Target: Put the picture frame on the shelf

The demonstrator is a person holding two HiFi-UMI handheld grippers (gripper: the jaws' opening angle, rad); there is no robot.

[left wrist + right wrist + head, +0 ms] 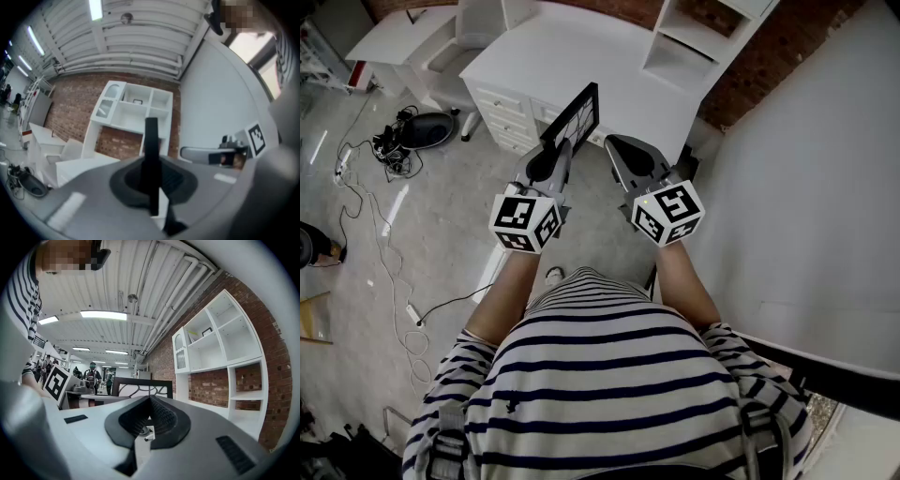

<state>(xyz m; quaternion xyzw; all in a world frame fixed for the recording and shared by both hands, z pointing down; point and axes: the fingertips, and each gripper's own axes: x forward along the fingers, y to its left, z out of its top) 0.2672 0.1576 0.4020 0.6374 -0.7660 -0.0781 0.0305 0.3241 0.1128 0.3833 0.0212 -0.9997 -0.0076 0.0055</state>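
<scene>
Your left gripper [555,157] pinches the frame [577,114] by one edge; your right gripper [623,150] is clenched empty. A quick swing could twist the frame loose before it reaches the shelf [686,42].

The head view's top edge cuts off the shelf [698,45].

I have the picture frame [578,114] clamped by its lower edge in my left tool [563,147]. It is thin and black, with a white panel crossed by curving dark lines, and it stands upright, clear of every surface. The shelf [692,42] is a white unit of open compartments. It stands at the far end of the white desk [581,47] against the brick wall, well apart from the frame.
</scene>
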